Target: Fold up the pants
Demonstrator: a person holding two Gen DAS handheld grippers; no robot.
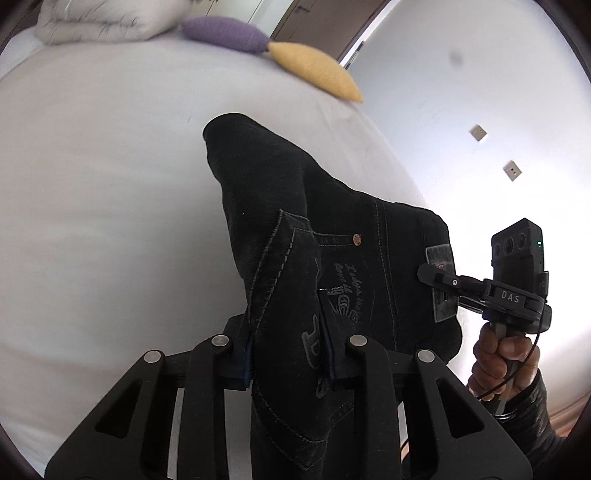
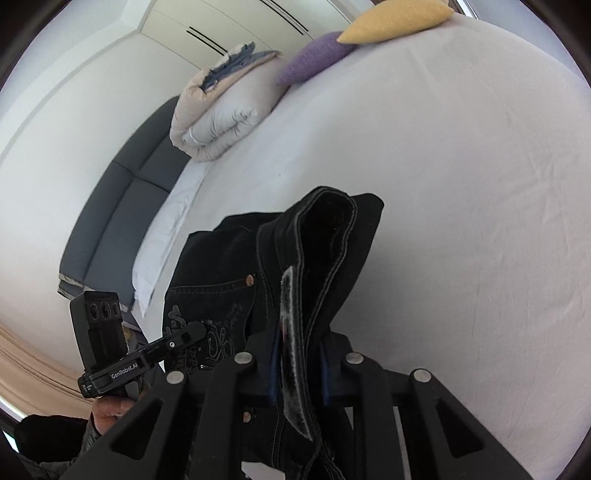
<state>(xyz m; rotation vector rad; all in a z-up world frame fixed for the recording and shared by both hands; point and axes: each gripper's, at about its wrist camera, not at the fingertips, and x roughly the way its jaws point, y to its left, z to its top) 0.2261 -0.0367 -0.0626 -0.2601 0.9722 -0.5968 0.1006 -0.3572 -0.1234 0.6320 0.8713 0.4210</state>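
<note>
Black pants (image 1: 332,229), one pair, up off the bed (image 1: 110,221) near its side edge and bunched between two grippers. The left gripper (image 1: 291,343) has its jaws clamped on denim beside the embroidered back pocket; the right gripper (image 2: 301,362) is clamped on the waistband by the grey patch. Each also shows in the other's view, held in a hand (image 1: 506,362). The far end of the pants looks to rest on the sheet, though the fisheye makes that hard to call.

Judging by this, it's the lift-and-carry part of a fold: the waist end is raised. Next move calls for both hands travelling together, keeping the cloth taut, laying the waist flat over the legs before releasing.

Count at the bed's far edge: one purple cushion (image 2: 314,59), one yellow cushion (image 2: 395,20), one folded duvet (image 2: 221,110).
</note>
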